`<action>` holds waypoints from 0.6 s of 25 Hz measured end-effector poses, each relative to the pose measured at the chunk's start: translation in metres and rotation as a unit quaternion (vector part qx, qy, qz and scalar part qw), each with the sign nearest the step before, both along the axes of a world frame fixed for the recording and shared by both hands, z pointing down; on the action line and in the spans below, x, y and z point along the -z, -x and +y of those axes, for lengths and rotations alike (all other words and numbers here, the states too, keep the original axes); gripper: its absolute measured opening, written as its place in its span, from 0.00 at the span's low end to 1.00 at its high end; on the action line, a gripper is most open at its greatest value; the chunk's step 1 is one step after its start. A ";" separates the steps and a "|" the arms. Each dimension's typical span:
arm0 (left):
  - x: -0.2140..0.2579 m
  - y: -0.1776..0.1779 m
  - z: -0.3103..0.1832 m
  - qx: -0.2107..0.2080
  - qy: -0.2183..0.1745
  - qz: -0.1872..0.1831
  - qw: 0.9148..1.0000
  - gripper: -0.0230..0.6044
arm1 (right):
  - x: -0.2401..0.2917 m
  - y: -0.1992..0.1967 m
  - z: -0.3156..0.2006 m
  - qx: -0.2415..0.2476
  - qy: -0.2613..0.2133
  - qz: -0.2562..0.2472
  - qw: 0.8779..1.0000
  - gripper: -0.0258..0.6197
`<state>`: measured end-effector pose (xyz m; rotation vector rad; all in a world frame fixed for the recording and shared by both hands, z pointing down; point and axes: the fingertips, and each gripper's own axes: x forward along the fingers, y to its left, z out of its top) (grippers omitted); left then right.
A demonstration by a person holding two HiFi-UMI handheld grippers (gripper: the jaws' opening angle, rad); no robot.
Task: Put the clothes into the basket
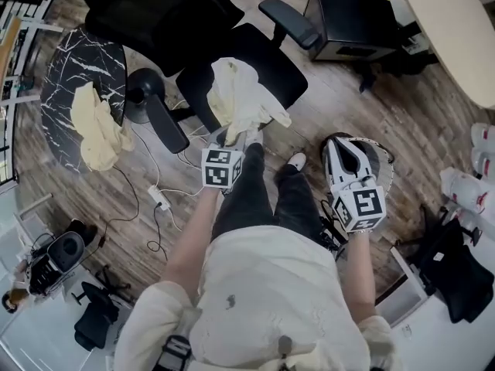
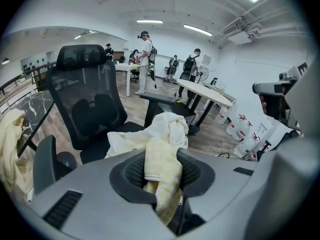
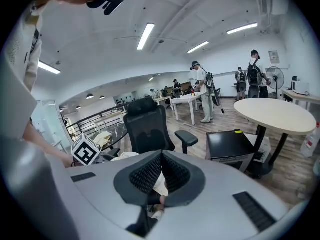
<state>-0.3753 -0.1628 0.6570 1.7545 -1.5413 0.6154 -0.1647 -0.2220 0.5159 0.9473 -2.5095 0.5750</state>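
A cream-white crumpled cotton garment is pinched in the left gripper. Its jaws stand narrow, pressed on a folded bunch of the cloth that runs down between the pads. The rest of the garment spreads beyond the jaw tips over the seat of a black mesh-backed office chair; whether it touches the seat I cannot tell.

The right gripper is held apart on the person's other side, its jaw tips brought together with nothing between them. Under it a round grey thing with a mesh wall shows in part; what it is I cannot tell.

A second, pale yellow rumpled garment lies on the edge of a black marble-patterned table, well apart from the chair. Beyond the chair, a black box-shaped cabinet stands on the wood-plank floor beside a round cream table.
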 end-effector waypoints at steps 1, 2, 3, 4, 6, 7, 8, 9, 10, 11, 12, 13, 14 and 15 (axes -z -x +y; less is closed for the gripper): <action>0.004 0.000 0.002 -0.004 0.001 0.000 1.000 0.22 | 0.004 0.000 0.001 -0.005 0.002 -0.001 1.000 0.05; 0.009 0.001 0.004 -0.006 0.002 0.001 1.000 0.22 | 0.007 0.001 0.001 -0.009 0.004 -0.003 1.000 0.05; 0.014 0.001 0.005 -0.007 0.002 0.001 1.000 0.22 | 0.011 0.001 0.001 -0.013 0.006 -0.005 1.000 0.05; 0.020 0.001 0.006 -0.006 0.001 0.004 1.000 0.22 | 0.016 0.002 0.001 -0.018 0.007 -0.008 1.000 0.05; 0.031 0.001 0.006 0.001 -0.003 0.013 1.000 0.22 | 0.024 0.002 0.001 -0.026 0.007 -0.013 1.000 0.05; 0.037 0.001 0.006 0.003 -0.006 0.016 1.000 0.22 | 0.029 0.002 0.000 -0.030 0.005 -0.014 0.999 0.05; 0.042 0.001 0.007 0.004 -0.008 0.019 1.000 0.22 | 0.033 0.002 0.001 -0.033 0.003 -0.015 0.999 0.05; 0.047 0.001 0.008 0.003 -0.011 0.020 1.000 0.22 | 0.037 0.003 0.002 -0.036 0.002 -0.015 0.999 0.05; 0.053 0.001 0.010 0.002 -0.012 0.020 1.000 0.22 | 0.040 0.003 0.004 -0.038 0.002 -0.014 0.999 0.05; 0.058 0.002 0.012 0.001 -0.013 0.021 1.000 0.22 | 0.043 0.003 0.006 -0.040 0.003 -0.013 0.999 0.05; 0.064 0.002 0.014 0.001 -0.013 0.021 1.000 0.22 | 0.045 0.002 0.009 -0.041 0.004 -0.012 0.999 0.05; 0.069 0.003 0.016 0.001 -0.013 0.022 1.000 0.22 | 0.047 0.002 0.011 -0.042 0.005 -0.010 0.999 0.05; 0.075 0.004 0.017 0.000 -0.014 0.022 1.000 0.22 | 0.050 0.002 0.013 -0.042 0.005 -0.008 0.999 0.05; 0.080 0.006 0.018 -0.001 -0.015 0.022 1.000 0.22 | 0.052 0.001 0.014 -0.042 0.004 -0.007 0.999 0.05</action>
